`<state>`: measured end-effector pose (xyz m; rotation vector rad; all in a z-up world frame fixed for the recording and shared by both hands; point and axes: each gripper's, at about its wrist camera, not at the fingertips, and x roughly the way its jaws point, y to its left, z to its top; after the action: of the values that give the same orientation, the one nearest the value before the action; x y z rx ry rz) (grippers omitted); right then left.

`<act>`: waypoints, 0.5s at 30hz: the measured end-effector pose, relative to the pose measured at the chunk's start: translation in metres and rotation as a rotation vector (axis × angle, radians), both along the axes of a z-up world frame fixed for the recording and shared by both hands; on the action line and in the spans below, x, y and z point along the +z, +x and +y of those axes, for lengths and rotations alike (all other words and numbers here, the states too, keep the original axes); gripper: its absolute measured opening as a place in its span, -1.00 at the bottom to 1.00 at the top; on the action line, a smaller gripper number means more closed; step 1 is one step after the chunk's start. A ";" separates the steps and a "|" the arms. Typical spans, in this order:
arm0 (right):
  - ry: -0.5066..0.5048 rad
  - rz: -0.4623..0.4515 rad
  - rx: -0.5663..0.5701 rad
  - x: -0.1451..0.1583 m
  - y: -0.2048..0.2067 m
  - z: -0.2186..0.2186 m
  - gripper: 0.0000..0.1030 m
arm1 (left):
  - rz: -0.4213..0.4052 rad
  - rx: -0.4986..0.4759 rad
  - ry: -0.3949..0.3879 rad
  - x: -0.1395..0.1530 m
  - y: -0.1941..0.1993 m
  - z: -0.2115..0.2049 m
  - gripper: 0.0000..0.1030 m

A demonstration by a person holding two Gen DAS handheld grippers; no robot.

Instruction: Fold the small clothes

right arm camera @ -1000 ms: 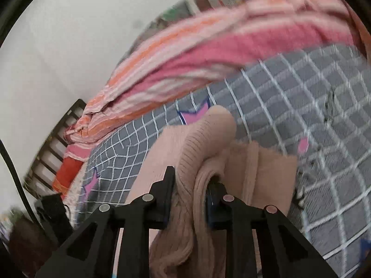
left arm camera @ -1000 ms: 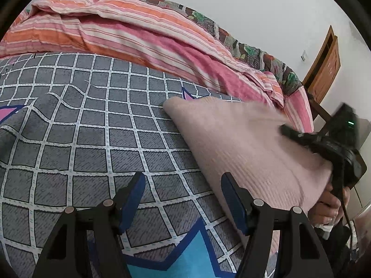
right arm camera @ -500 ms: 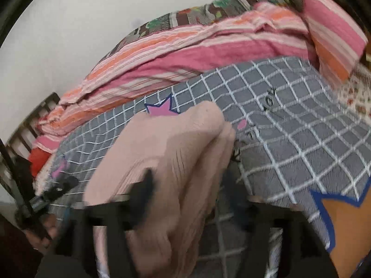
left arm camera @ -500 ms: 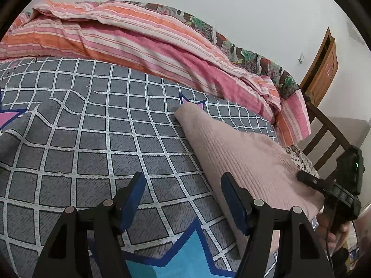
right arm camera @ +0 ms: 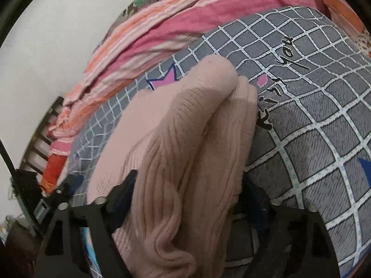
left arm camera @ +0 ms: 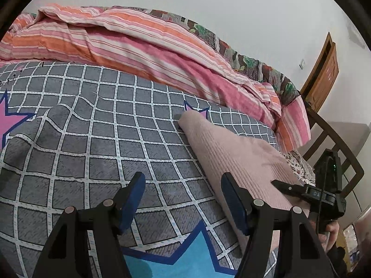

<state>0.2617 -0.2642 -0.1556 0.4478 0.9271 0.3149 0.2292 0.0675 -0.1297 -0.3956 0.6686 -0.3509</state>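
Looking along our left gripper (left arm camera: 183, 197), we see its jaws spread wide with nothing between them, hovering over the grey checked bedspread (left arm camera: 97, 143). The pink knitted garment (left arm camera: 234, 162) lies on the bedspread just off the right-hand jaw and runs forward from it, its rounded far end beside a pink star in the print. Beyond the jaws a striped pink and orange quilt (left arm camera: 143, 44) is heaped along the wall. Off to the right of the jaws we see our right gripper (left arm camera: 308, 192) from the side, at the near edge of the garment, with a wooden bed frame (left arm camera: 334, 143) behind it.

From the right wrist, our right gripper (right arm camera: 187, 190) has its jaws parted widely, and the bunched, folded bulk of the pink knitted garment (right arm camera: 185, 139) fills the gap between them and extends forward. We cannot tell whether the jaws press the fabric, since the right-hand one is mostly hidden behind it. To the right of the jaws the bedspread (right arm camera: 324, 115) shows black script lettering.
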 end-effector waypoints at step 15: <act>-0.126 -0.147 0.047 0.085 -0.003 0.054 -0.26 | 0.006 0.082 0.012 0.012 -0.006 0.022 0.28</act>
<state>0.2582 -0.2101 -0.0710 0.2835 0.8091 0.3260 0.2232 0.0896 -0.1181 -0.4115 0.6583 -0.2678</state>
